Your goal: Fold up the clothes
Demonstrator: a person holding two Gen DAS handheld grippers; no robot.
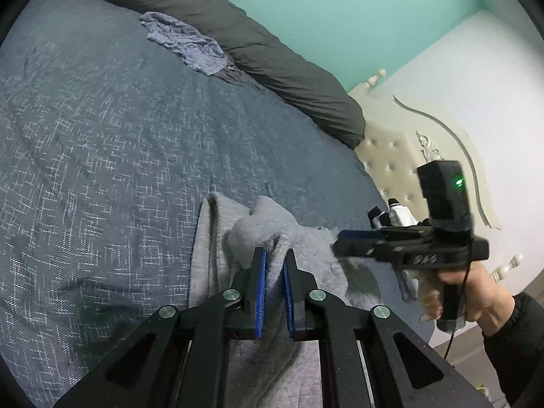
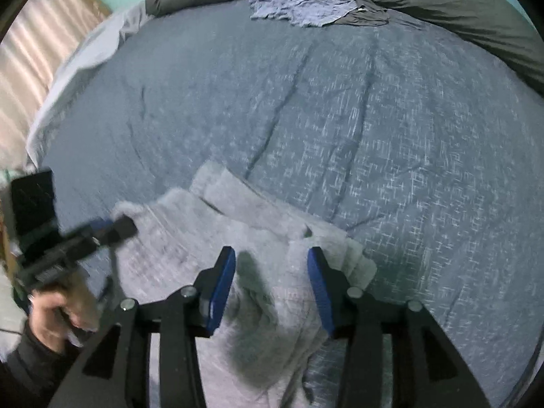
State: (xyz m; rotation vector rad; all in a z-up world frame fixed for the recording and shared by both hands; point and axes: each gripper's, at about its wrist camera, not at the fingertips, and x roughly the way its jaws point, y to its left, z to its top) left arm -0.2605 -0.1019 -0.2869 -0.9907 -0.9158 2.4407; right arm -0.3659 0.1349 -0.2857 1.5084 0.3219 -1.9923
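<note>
Garment: a light grey fleecy garment (image 2: 238, 272), partly folded, lies on the bed near its near edge; one fold is lifted into a soft ridge, and a flatter doubled layer reaches toward the middle of the bed.
Left gripper: the left gripper (image 1: 274, 258) is clamped on a raised fold of the grey garment, its blue pads (image 1: 260, 282) pressing the cloth from both sides; the pinched fold stands up between them.
Right gripper: the right gripper (image 2: 270, 255) has its jaws parted, blue pads (image 2: 221, 289) well apart and pointing steeply down over the garment; grey cloth lies beneath and between them, but neither pad presses on it.
Right hand: in the left wrist view a hand (image 1: 476, 292) in a dark sleeve (image 1: 516, 340) holds the handle of the right gripper over the garment's right side; a green light (image 1: 459, 182) glows on its black housing.
Bed: a blue-grey cover with a pale crosshatch pattern (image 1: 102, 170), lightly creased, carries everything.
Far edge: a crumpled blue cloth (image 1: 187, 44) lies near the bed's far edge, touching a long dark grey rolled duvet (image 1: 272, 54) that runs along that edge.
Surroundings: a cream tufted headboard (image 1: 387, 159) stands beyond the bed's right end, against a teal wall (image 1: 340, 17).
</note>
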